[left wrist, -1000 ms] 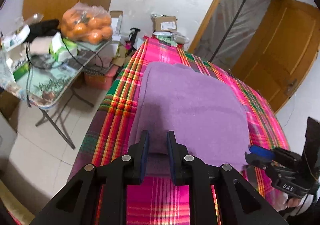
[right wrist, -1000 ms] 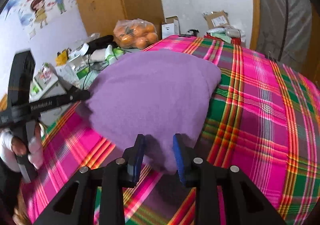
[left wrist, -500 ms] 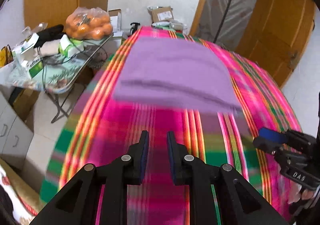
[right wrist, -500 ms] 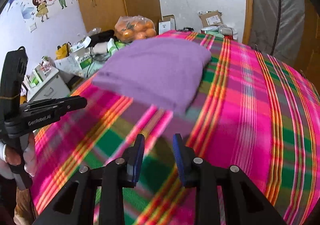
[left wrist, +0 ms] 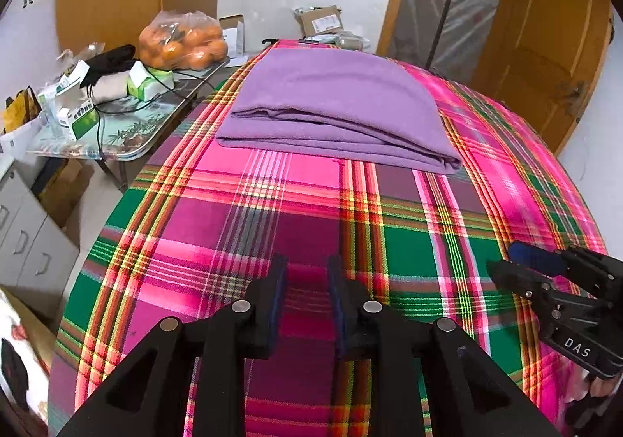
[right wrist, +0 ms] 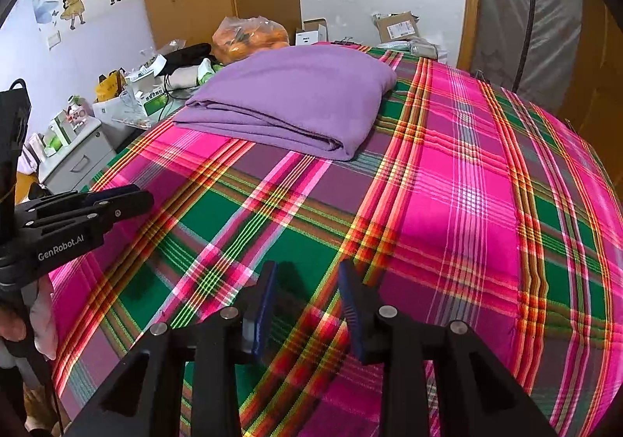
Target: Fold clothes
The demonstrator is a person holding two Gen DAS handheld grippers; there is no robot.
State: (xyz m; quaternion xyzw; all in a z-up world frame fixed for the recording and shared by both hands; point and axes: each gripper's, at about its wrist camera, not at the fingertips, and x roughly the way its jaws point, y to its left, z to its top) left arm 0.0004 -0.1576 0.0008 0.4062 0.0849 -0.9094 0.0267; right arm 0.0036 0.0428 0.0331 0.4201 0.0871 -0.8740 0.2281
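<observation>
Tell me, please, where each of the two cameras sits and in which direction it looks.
Left wrist: sits on the left gripper, facing forward and down over the plaid cloth toward the folded purple garment; the right gripper shows at the right edge.
Right wrist: sits on the right gripper, facing the same garment; the left gripper and a hand show at left.
Shared: garment, plaid cloth, bag of oranges, both empty grippers.

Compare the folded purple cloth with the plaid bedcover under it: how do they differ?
The folded purple cloth is plain, one colour; the plaid bedcover has pink, green and yellow checks. The cloth is folded in layers and covers only the far part; the bedcover lies spread flat in one layer. Both are soft fabric.
</observation>
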